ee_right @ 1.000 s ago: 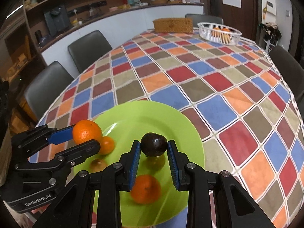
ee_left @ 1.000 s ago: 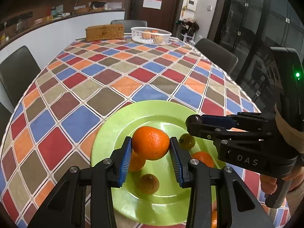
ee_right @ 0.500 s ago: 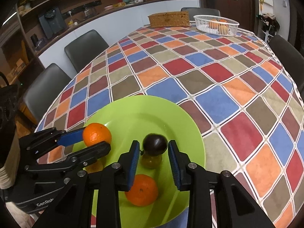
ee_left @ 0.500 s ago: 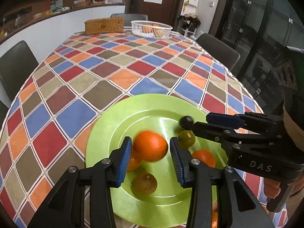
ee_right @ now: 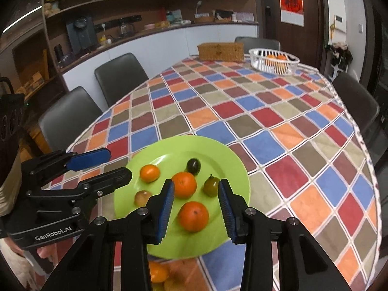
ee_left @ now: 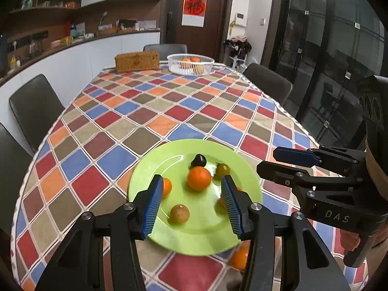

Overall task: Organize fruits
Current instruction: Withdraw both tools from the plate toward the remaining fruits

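A green plate (ee_left: 169, 160) (ee_right: 169, 150) near the table's front edge holds several fruits: a large orange (ee_left: 198, 178) (ee_right: 183, 184), a dark plum (ee_left: 198, 160) (ee_right: 193, 165), a green-brown tomato (ee_left: 222, 170) (ee_right: 211, 187), a small orange (ee_left: 166, 187) (ee_right: 149, 173), a brown fruit (ee_left: 179, 214) (ee_right: 142, 197) and another orange (ee_right: 193, 216). My left gripper (ee_left: 190, 203) (ee_right: 97, 167) is open and empty above the plate's near side. My right gripper (ee_right: 196, 206) (ee_left: 281, 161) is open and empty above the plate.
A white basket (ee_left: 190, 63) (ee_right: 274, 61) with oranges and a wicker box (ee_left: 137, 61) (ee_right: 220, 52) stand at the table's far end. Dark chairs (ee_left: 36, 109) surround the table. More oranges (ee_right: 157, 272) (ee_left: 238, 258) lie just in front of the plate.
Both grippers have opened and pulled back and up. The large orange left the left gripper and the dark plum left the right gripper; both now rest on the plate.
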Available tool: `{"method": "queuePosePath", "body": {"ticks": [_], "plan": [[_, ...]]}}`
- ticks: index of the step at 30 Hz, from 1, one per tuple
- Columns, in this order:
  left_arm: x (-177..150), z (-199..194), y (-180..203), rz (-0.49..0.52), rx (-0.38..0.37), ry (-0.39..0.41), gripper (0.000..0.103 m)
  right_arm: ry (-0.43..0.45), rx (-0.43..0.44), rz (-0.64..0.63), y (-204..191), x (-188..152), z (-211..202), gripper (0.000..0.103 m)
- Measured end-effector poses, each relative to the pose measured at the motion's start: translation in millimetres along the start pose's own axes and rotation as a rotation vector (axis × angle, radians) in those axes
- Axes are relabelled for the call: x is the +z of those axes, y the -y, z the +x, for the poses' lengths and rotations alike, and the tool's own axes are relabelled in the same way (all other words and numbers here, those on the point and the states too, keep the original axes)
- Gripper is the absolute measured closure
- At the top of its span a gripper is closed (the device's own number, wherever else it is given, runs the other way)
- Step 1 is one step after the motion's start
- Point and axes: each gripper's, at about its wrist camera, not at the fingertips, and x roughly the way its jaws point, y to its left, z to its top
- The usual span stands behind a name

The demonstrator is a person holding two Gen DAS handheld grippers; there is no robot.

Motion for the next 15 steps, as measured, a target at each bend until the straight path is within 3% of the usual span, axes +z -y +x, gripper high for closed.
{"method": "queuePosePath", "body": {"ticks": [3,15], "plan": [[-4.2,-20.6,6.0,0.009,0.009,0.028,0.052,0.032,-0.007,-0.022,-7.0,-4.3,-20.1,0.056],[-28.8,-77.8,30.0,0.047,0.015,0.099,0.047,0.098,-0.023,-0.128,-34.5,-32.3,-80.0,0.056]]}}
